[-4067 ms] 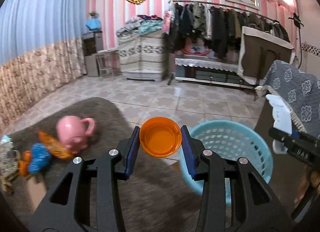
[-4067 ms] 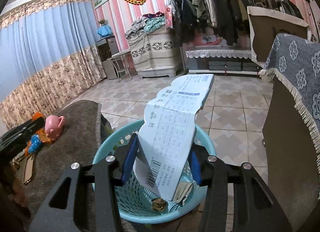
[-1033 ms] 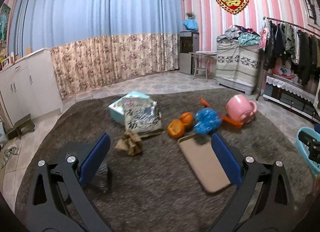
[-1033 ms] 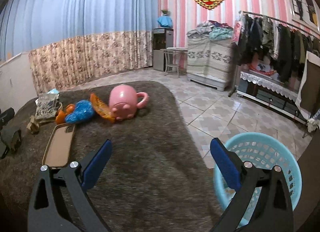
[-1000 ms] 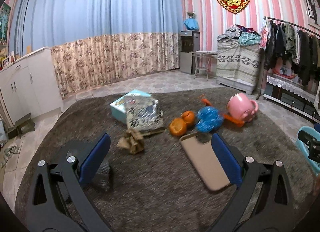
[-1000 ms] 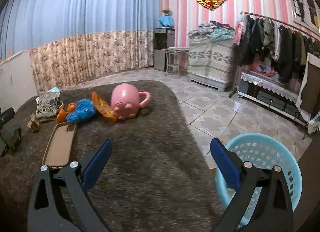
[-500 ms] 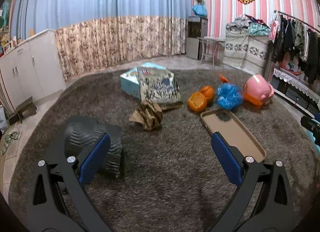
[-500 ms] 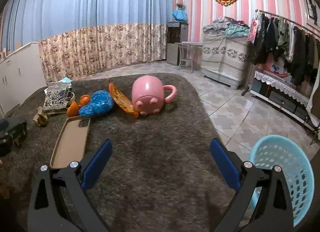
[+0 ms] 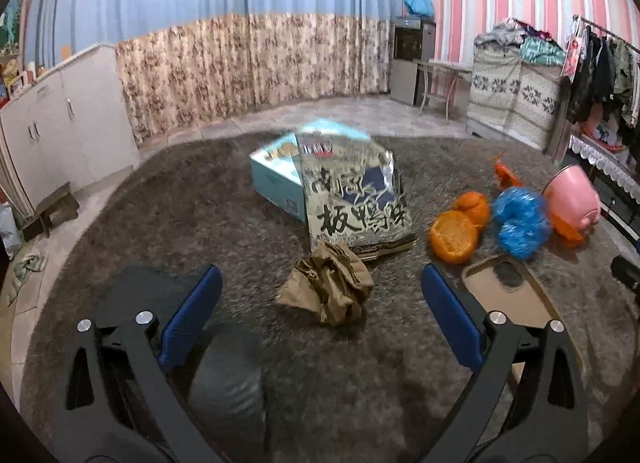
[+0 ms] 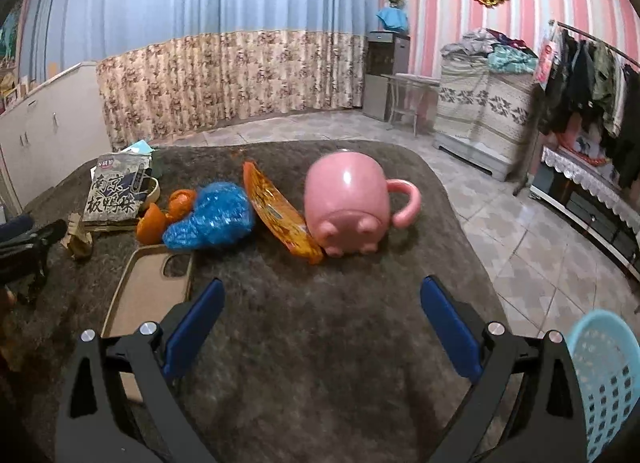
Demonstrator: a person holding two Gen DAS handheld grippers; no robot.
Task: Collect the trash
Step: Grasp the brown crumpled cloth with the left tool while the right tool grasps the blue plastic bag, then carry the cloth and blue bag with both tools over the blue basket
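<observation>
On the rug (image 9: 200, 215), a paper wad (image 9: 330, 287) lies before a bag (image 9: 354, 195) that leans on a box (image 9: 280, 171). Right of them lie peels (image 9: 460, 227), a plastic wad (image 9: 518, 221) and a mug (image 10: 348, 203); a phone case (image 10: 150, 287) lies before these. A basket (image 10: 608, 379) stands right of the rug.
</observation>
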